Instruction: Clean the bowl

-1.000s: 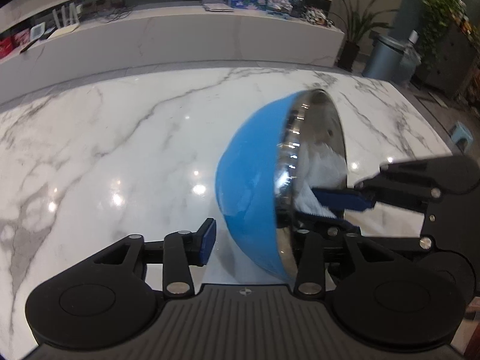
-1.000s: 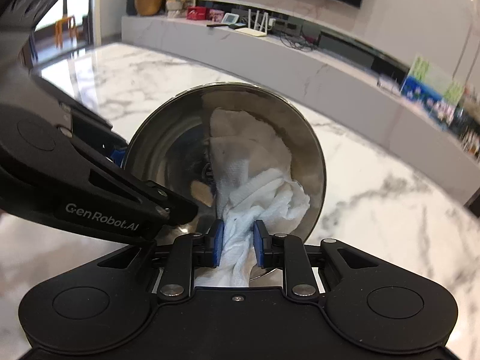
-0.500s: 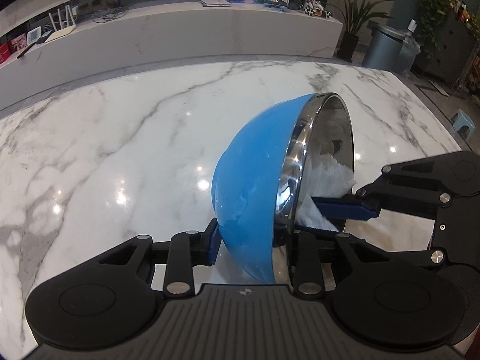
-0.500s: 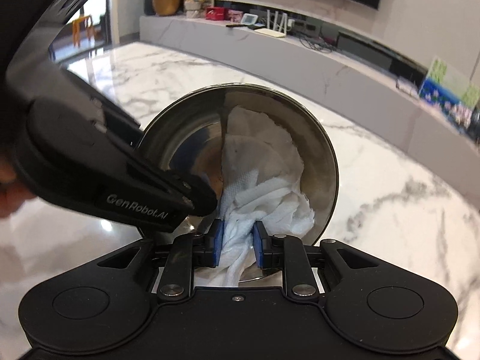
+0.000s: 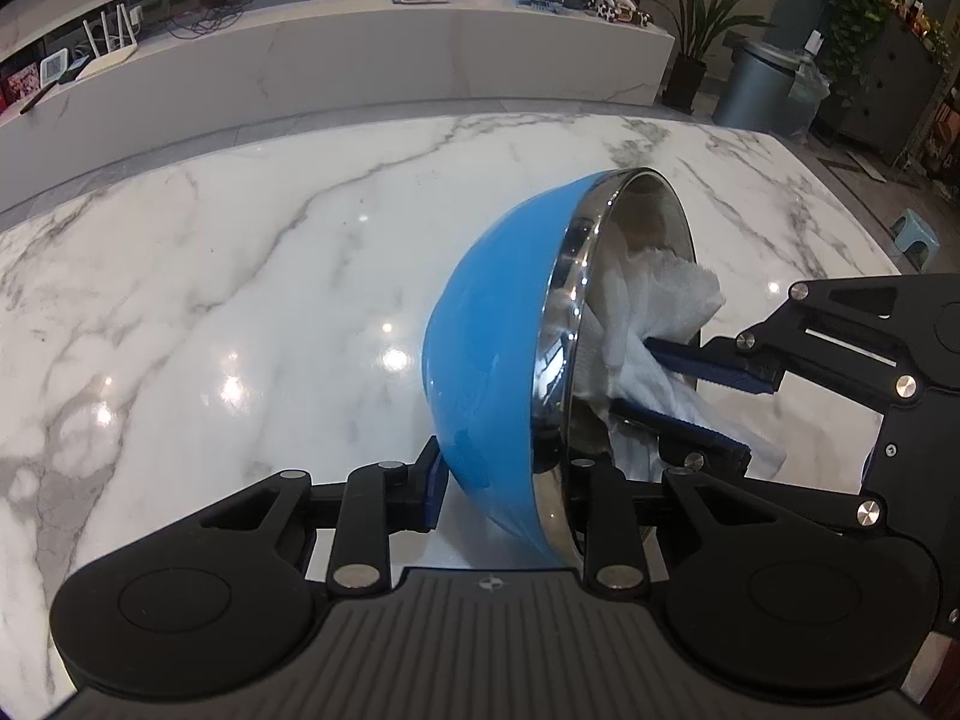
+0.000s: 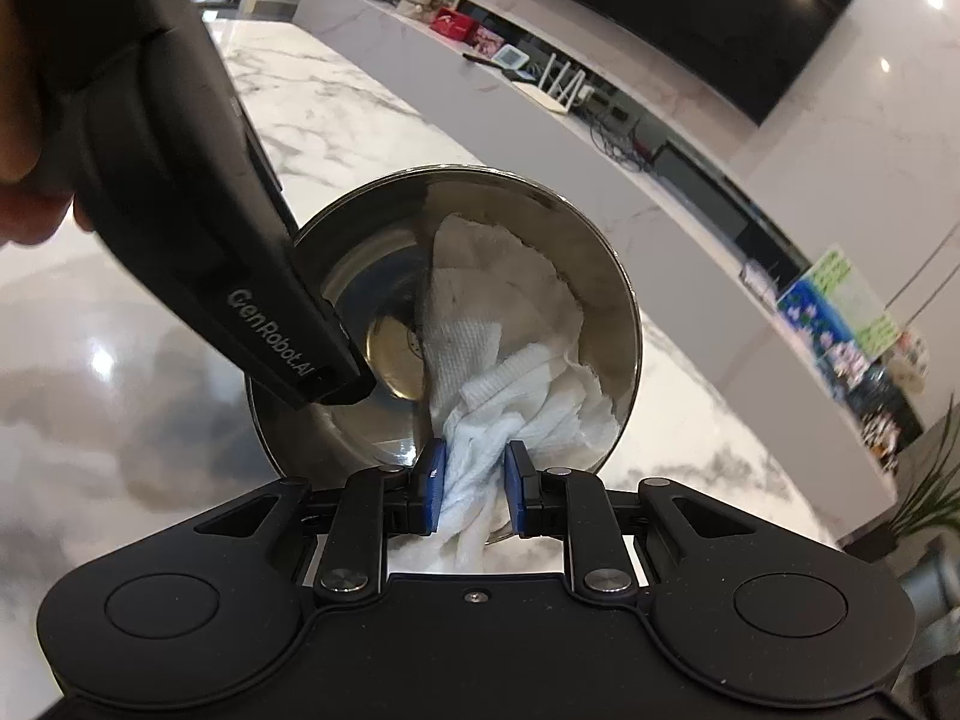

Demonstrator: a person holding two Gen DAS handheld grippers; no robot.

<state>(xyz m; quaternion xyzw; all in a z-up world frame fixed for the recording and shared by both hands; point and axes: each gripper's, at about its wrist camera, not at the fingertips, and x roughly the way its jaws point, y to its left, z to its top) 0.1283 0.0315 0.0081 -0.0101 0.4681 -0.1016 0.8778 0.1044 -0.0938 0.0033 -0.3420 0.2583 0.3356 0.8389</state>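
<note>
A bowl (image 5: 492,348), blue outside and steel inside (image 6: 372,276), stands tilted on its edge over the marble table (image 5: 240,300), its mouth facing right. My left gripper (image 5: 504,480) straddles the lower rim. Its jaws are closing on the wall, one pad against the blue outside, the other finger inside. In the right wrist view that inner finger (image 6: 324,372) reaches in from the left. My right gripper (image 6: 474,474) is shut on a crumpled white paper towel (image 6: 498,324). It presses the towel (image 5: 666,300) against the steel inside; the right gripper (image 5: 666,387) comes in from the right.
A long marble counter (image 5: 360,60) with routers, cables and pictures runs behind the table. A grey bin (image 5: 762,84), potted plants and a small blue stool (image 5: 915,234) stand on the floor at the right. A person's hand (image 6: 24,204) shows at the left edge.
The left jaws have narrowed onto the bowl's wall, where one pad stood clear before. The right gripper has rolled, and the towel sits further over the rim.
</note>
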